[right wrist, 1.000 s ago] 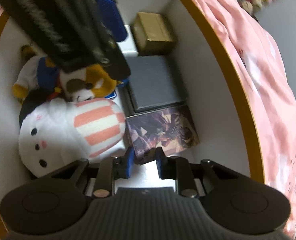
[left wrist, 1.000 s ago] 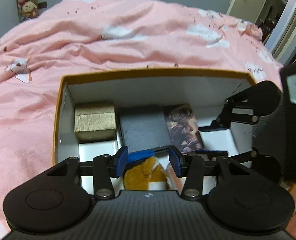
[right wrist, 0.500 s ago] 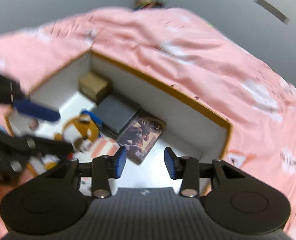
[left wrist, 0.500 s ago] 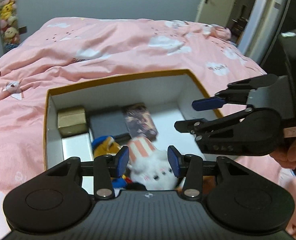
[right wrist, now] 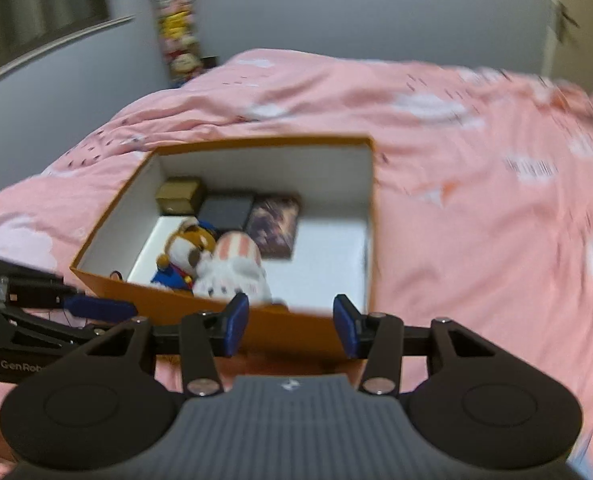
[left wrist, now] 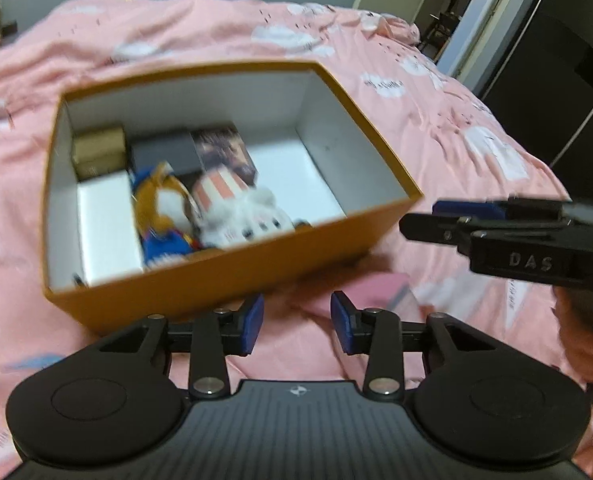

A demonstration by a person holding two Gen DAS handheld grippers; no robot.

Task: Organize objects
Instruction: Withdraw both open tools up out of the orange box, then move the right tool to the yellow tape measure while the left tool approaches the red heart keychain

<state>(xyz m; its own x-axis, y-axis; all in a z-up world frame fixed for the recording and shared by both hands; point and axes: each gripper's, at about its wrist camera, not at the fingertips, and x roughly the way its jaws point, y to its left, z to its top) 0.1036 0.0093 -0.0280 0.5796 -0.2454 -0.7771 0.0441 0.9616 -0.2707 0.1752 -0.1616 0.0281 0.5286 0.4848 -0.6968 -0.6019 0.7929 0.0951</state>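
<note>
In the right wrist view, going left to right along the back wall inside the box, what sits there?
Gold box → dark grey flat box → dark illustrated box, then bare white floor as far as the orange box's right wall.

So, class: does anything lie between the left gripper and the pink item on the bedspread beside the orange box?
Nothing visible does. The left gripper, jaws open and empty, looks straight at the flat pink item; the orange cardboard box sits off to one side.

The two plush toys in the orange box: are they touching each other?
Touching. In the right wrist view the white striped plush leans against the brown plush with no gap between them; the left wrist view agrees.
</note>
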